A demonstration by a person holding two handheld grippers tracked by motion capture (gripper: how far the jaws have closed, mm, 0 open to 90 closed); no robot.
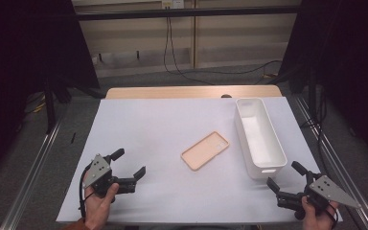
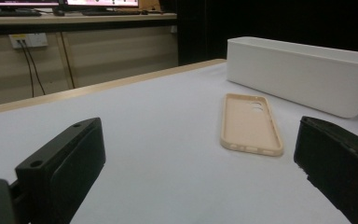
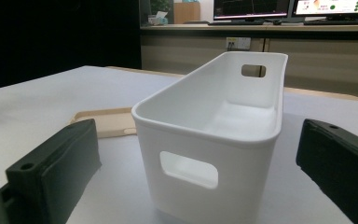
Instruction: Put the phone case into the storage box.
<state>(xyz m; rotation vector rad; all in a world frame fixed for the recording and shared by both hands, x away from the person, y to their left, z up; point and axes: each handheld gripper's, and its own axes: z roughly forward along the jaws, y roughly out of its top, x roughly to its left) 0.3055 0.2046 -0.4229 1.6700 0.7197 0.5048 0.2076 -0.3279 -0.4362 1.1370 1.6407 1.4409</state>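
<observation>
Two items lie on the white mat: a peach phone case [image 1: 205,150] near the middle of the tabletop, and a white plastic bin [image 1: 260,138] along the right edge. The case lies flat, hollow side up, set at a slant, well apart from both grippers and just left of the bin without touching it.

I hold the left gripper [image 1: 131,166] near the front left corner, jaws spread wide and empty; in the left gripper view they frame the case [image 2: 250,123] ahead. The right gripper [image 1: 285,175] sits at the front right corner, jaws likewise spread, nothing between them, pointing at the bin's near end wall [image 3: 200,158] with its handle cut-out.

Handling judgement: the case looks like thin moulded silicone or soft plastic, matte, with a low raised lip all round and a camera opening at the far end. I expect it to be very light and flexible, not fragile, and likely to bend or slide on the smooth mat if pushed. Best hold, I judge, is a pinch across one long lip near the closer corner, one jaw inside the hollow, one outside.

The bin is rigid, glossy, oblong with rounded rim, and empty.
</observation>
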